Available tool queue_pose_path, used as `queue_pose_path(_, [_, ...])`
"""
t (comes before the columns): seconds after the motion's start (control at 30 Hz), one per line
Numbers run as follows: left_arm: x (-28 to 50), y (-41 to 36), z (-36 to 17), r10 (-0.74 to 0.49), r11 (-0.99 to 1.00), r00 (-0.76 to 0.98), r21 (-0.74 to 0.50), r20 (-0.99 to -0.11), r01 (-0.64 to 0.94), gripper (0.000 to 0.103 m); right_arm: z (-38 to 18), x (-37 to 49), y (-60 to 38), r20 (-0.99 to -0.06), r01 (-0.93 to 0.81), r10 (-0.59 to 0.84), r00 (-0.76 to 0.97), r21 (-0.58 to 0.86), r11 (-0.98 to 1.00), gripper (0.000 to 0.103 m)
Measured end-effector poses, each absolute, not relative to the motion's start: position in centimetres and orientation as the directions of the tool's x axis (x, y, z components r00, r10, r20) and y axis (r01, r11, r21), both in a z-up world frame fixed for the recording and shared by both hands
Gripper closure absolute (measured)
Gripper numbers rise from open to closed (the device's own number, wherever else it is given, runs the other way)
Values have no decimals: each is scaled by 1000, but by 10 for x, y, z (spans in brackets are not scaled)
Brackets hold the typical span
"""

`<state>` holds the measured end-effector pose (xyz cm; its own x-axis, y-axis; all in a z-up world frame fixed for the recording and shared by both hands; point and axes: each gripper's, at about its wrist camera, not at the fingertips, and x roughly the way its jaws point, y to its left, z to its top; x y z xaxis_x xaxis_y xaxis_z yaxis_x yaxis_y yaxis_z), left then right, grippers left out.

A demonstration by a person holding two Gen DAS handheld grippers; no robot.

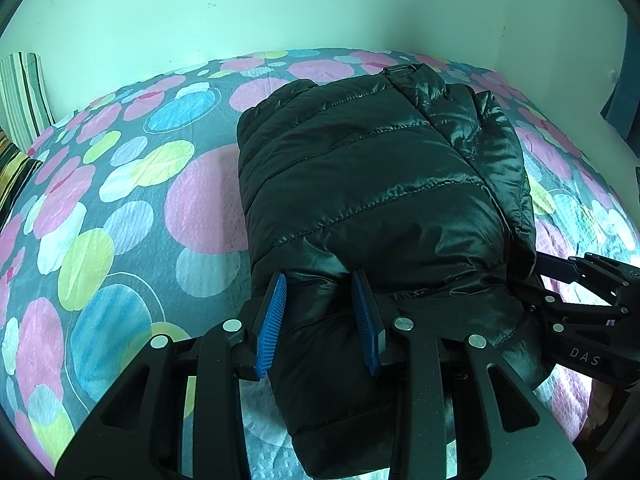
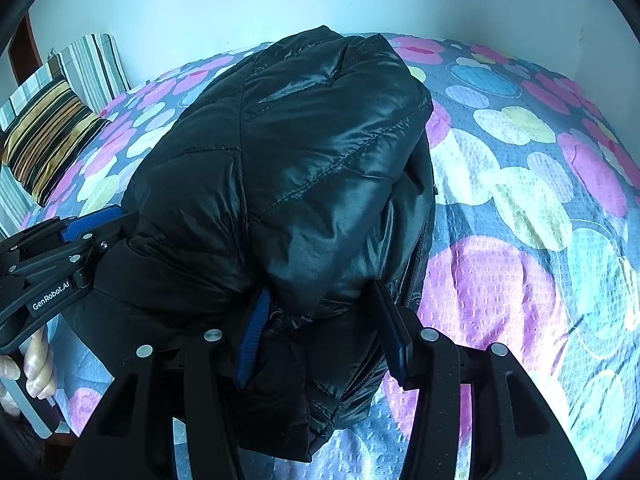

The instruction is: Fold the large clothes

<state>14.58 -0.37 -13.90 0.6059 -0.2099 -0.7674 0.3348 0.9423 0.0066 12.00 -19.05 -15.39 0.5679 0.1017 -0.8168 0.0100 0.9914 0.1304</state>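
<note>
Two tools gripping one black puffer jacket [image 1: 372,184], left tool [image 1: 320,316] and right tool [image 2: 320,328] each part-closed on its near hem, jacket folded ahead of both on spotted bed cover [image 1: 120,208], striped pillow [image 2: 48,136] far left

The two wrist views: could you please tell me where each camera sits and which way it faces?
Left wrist: on the left tool, facing along its fingers over the black puffer jacket toward the wall; the right tool shows at right.
Right wrist: on the right tool, facing the same jacket; the left tool and a hand show at left.
Shared: jacket, patterned bedspread, striped pillows.
</note>
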Motion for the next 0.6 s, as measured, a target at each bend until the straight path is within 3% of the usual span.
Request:
queue_pose_path(0.43, [144,-3,-131,-200,945,617,16,-762,326,70,-144,116,-192,-802,12,104,589,136,991,50])
queue_pose_path(0.53, [145,3,-125,-203,950,618,0,-759,312,62,-141,115,-192,-797,11,105,595,139,990,49])
queue_pose_path(0.6, [147,12,-122,-222,954,614,-38,-758,299,54,-139,114,-193,-793,14,98,601,134,991,41])
